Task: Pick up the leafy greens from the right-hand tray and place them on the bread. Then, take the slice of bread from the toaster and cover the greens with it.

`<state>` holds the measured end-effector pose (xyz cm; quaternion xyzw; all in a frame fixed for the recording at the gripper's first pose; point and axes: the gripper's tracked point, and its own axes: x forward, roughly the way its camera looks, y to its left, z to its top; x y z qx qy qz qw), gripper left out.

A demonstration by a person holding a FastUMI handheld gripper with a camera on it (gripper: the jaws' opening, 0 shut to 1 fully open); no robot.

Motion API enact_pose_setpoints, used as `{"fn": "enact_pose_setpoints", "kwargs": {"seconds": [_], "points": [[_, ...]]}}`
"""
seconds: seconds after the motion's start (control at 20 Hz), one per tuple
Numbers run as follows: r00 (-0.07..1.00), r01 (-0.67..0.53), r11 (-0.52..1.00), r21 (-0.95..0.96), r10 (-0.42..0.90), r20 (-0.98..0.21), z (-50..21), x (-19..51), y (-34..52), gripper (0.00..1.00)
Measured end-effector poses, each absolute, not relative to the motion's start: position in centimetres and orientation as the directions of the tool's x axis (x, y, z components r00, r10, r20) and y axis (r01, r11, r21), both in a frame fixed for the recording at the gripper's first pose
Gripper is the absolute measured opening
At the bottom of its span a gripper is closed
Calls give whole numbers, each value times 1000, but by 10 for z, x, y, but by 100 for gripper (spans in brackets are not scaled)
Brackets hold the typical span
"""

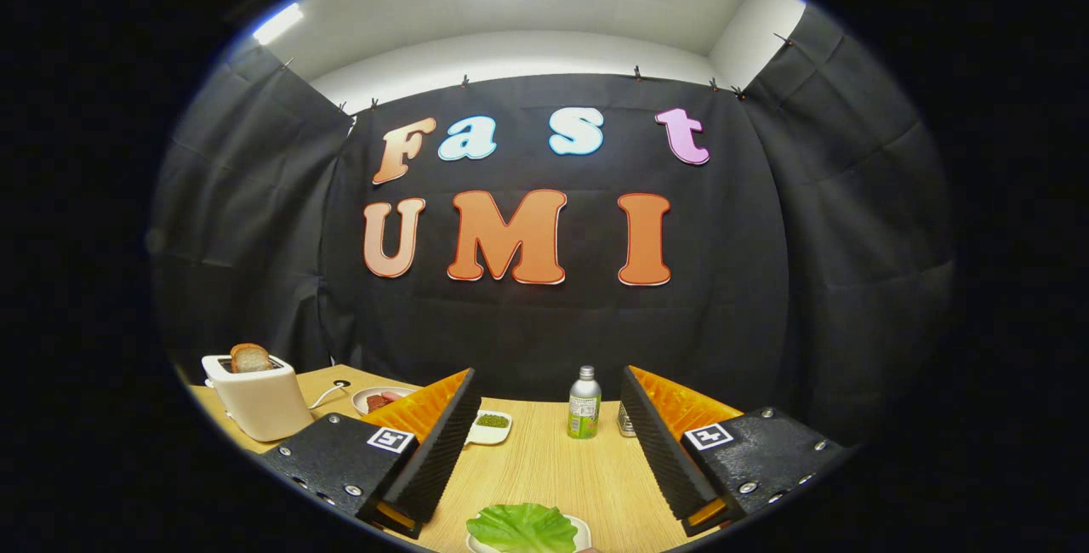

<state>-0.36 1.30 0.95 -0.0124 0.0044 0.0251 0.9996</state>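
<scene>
Two ridged, parted fingers [544,451] empty above crinkled leafy greens [522,527]

a flat, bright green lettuce leaf [521,527] lies on a small white tray [582,527] on the wooden table, at the near edge, low between the gripper's two fingers. a brown-crusted slice of bread [250,357] stands upright in the slot of the cream toaster [259,397], off to the left.

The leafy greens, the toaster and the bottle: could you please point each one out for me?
leafy greens [521,527], gripper view, middle of the leaf.
toaster [264,404], gripper view, its front wall.
bottle [584,417], gripper view, its labelled body.
</scene>
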Motion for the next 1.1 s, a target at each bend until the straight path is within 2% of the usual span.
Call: {"fn": "enact_pose_setpoints", "kwargs": {"seconds": [0.35,0.65,1.1], "points": [[988,-103,995,7,103,-117,-20,2,27,99],[942,-163,986,32,166,-292,-68,4,39,100],[733,-242,962,128,268,-625,-163,-18,54,100]]}}
